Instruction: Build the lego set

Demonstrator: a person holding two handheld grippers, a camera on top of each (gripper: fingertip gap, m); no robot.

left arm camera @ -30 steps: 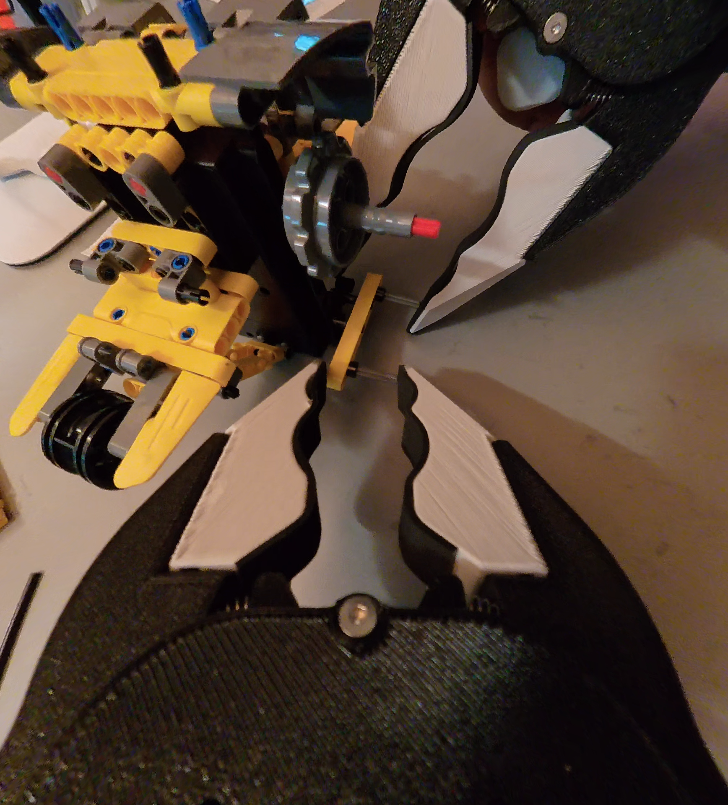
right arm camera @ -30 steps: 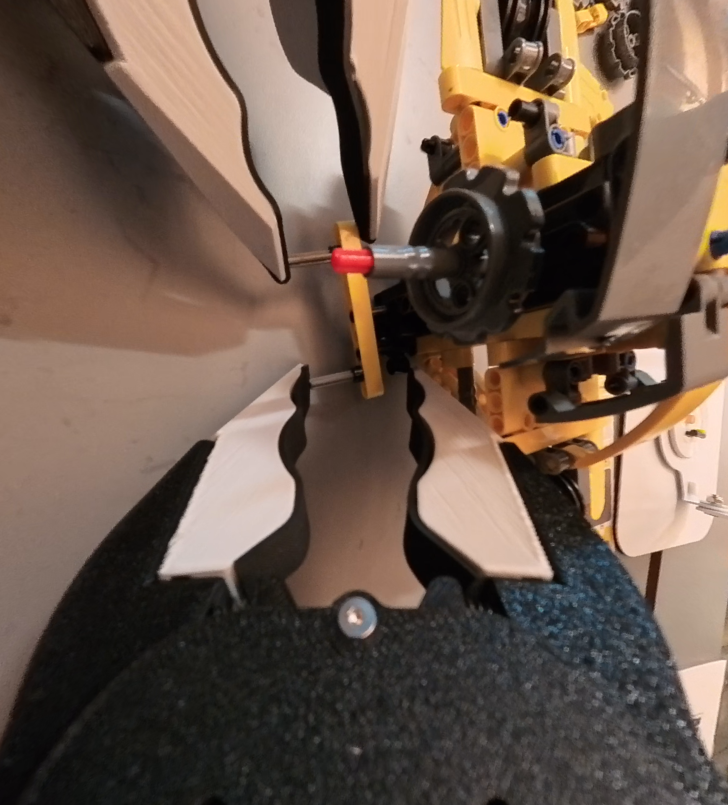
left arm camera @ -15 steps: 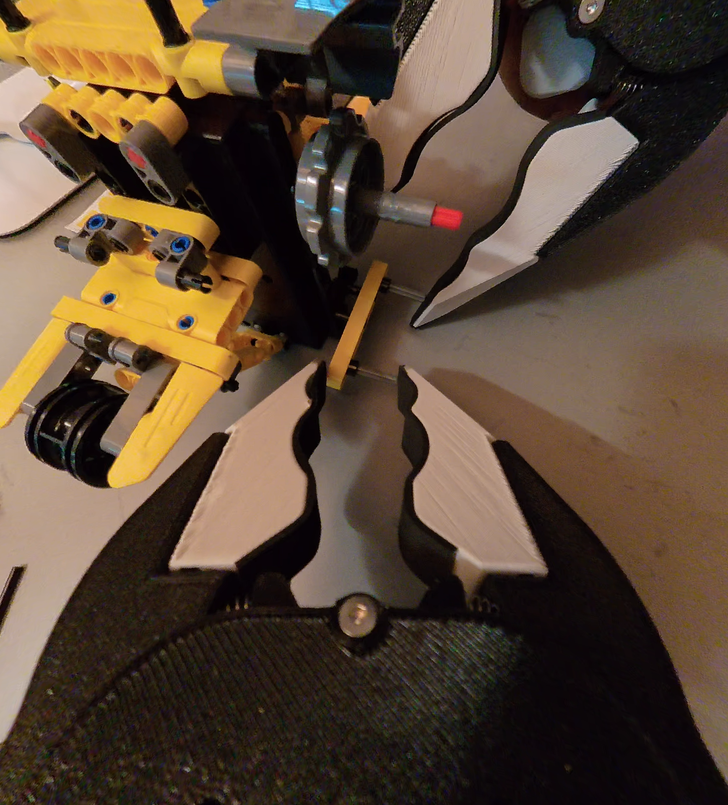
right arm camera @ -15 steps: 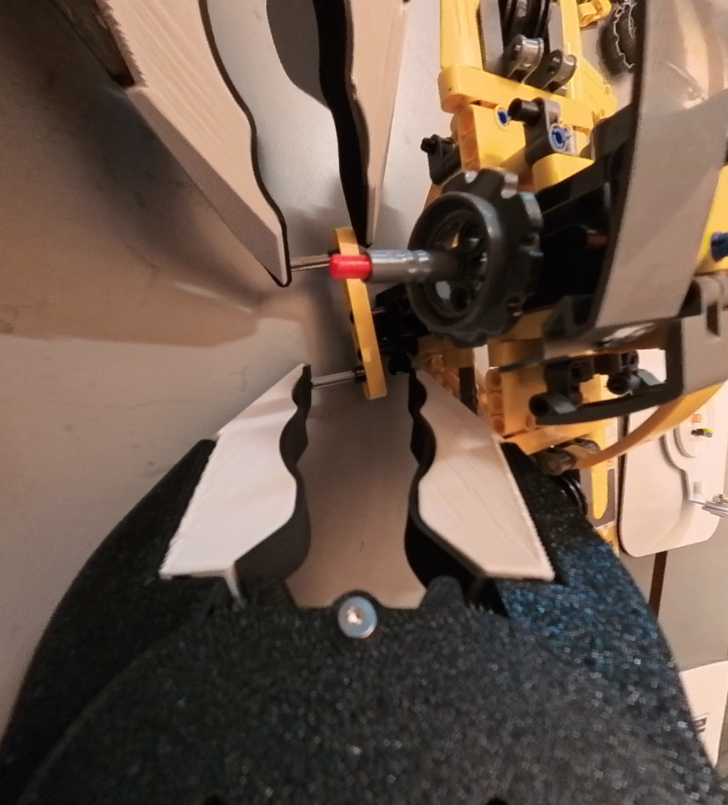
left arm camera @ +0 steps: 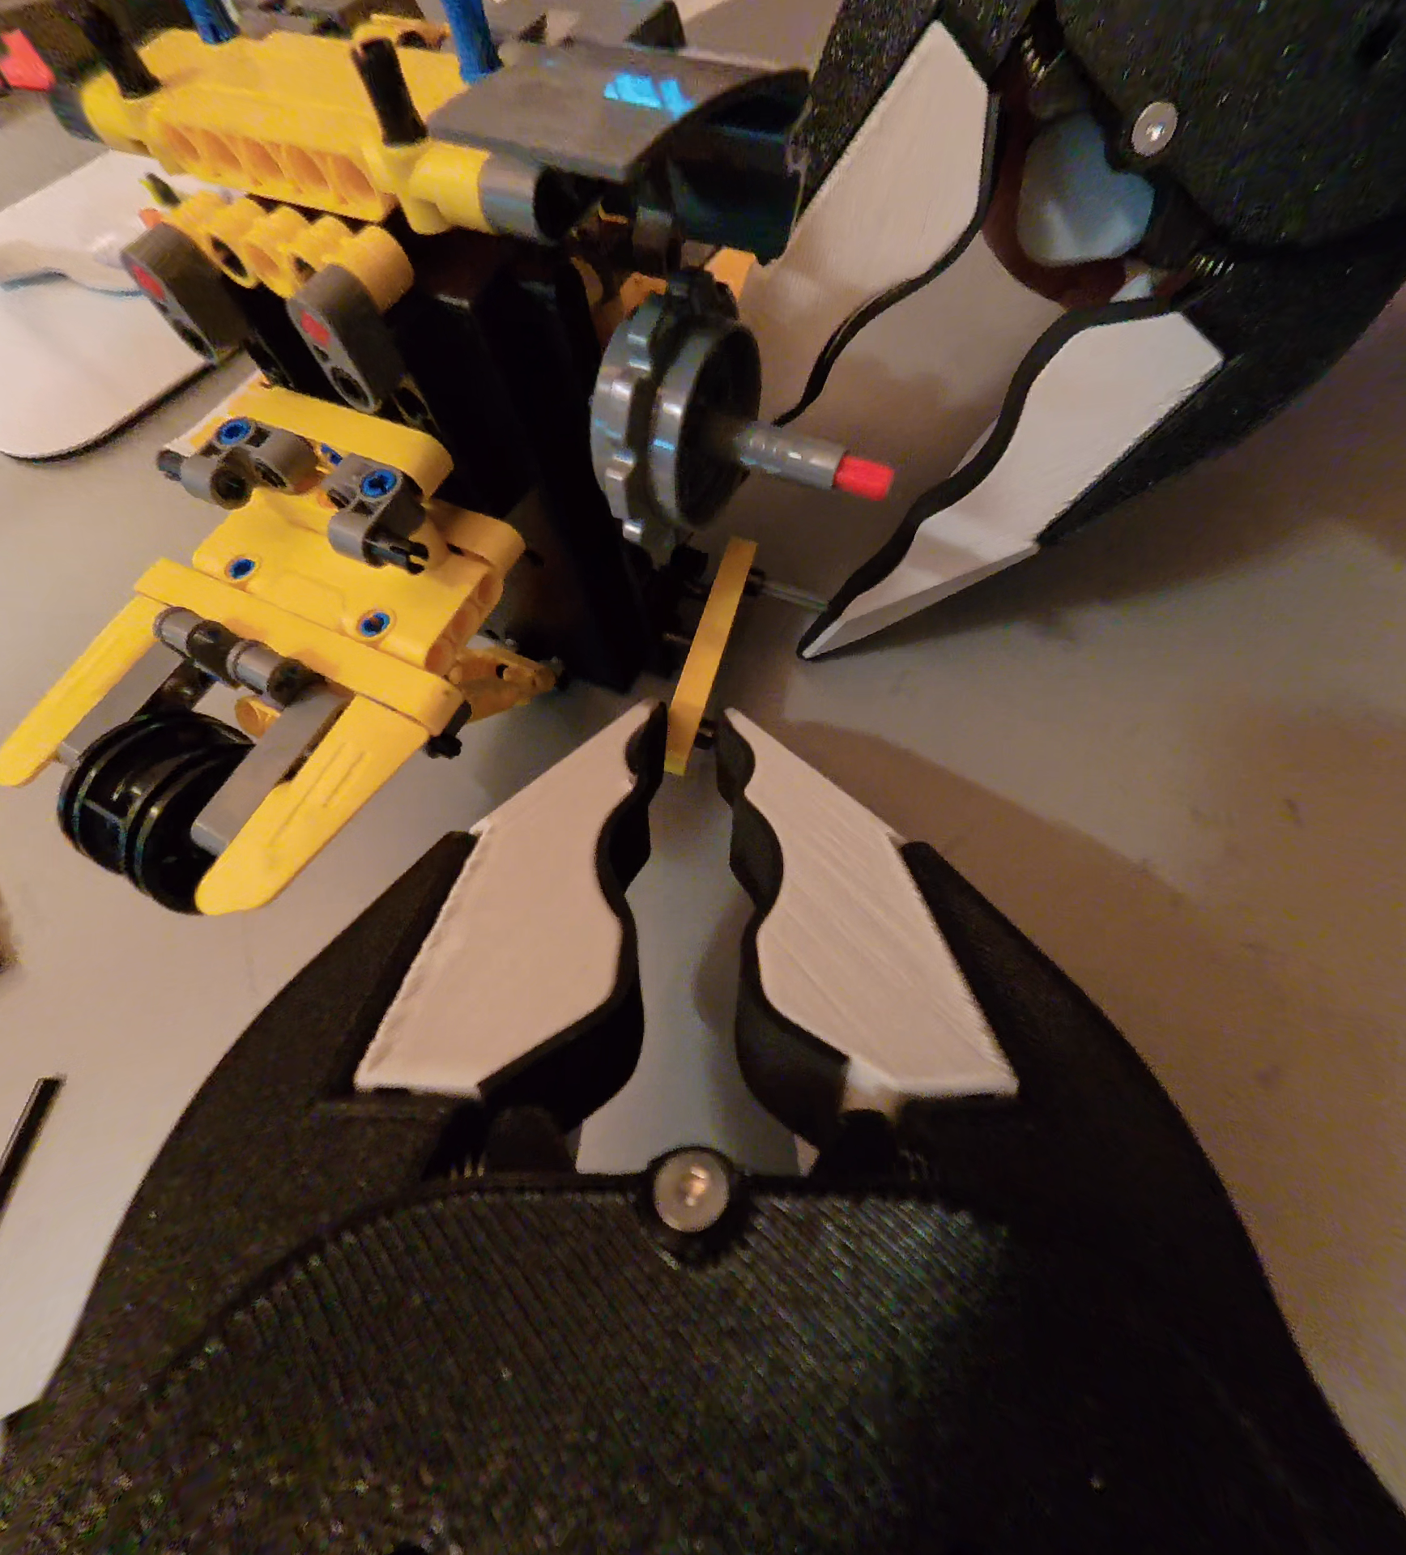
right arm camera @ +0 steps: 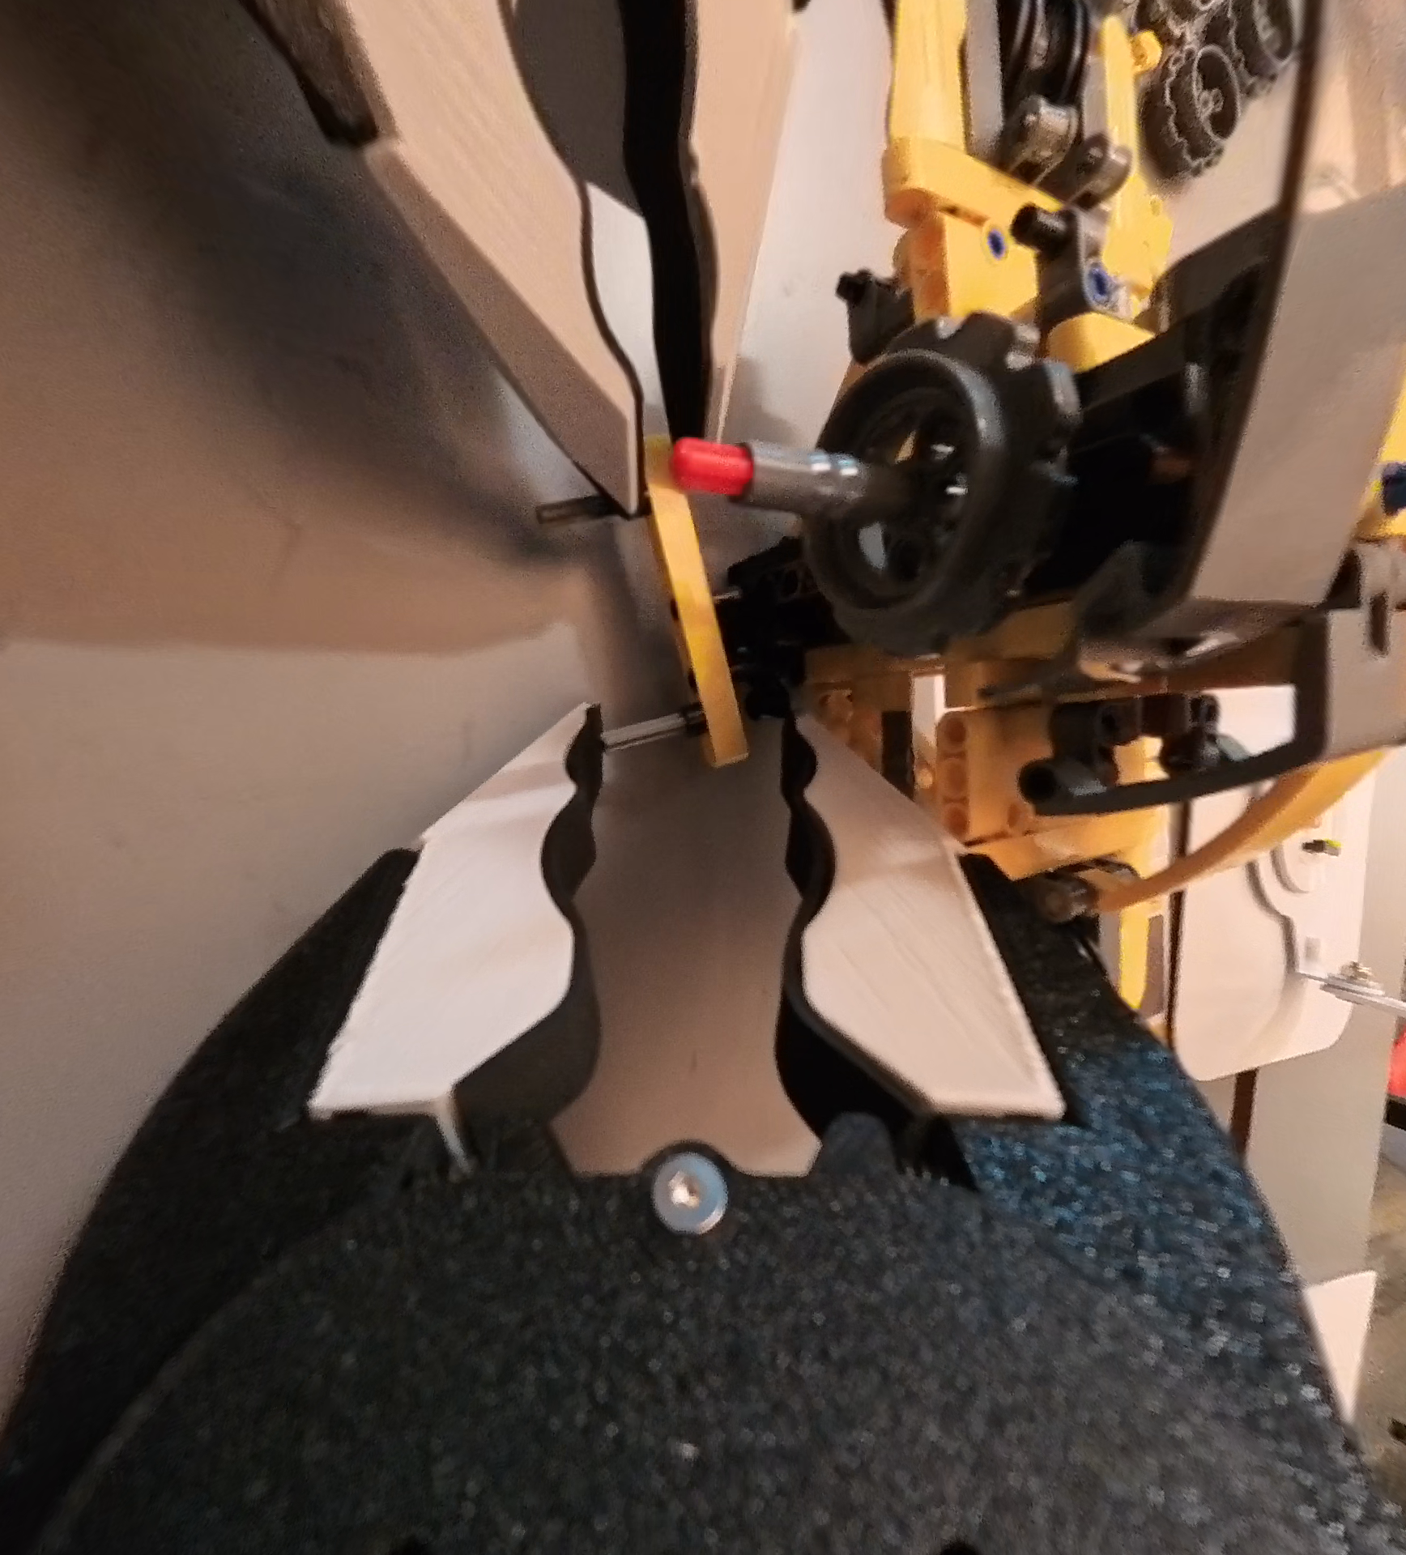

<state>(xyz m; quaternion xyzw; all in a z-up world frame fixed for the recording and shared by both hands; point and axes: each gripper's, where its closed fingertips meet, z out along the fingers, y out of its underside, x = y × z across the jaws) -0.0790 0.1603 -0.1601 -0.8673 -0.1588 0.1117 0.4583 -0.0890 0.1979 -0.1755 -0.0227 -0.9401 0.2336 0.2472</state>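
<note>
The left gripper [left arm camera: 687, 730] pinches the yellow beam's [left arm camera: 712, 639] near end; the right gripper [right arm camera: 687, 724] gapes around its far end.

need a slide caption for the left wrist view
Left gripper closing on a thin yellow beam of a yellow toy vehicle, right gripper open opposite.

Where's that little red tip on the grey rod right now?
In the left wrist view the red tip caps the grey rod sticking out of the dark wheel, right of the yellow model, just short of the right gripper.
</note>
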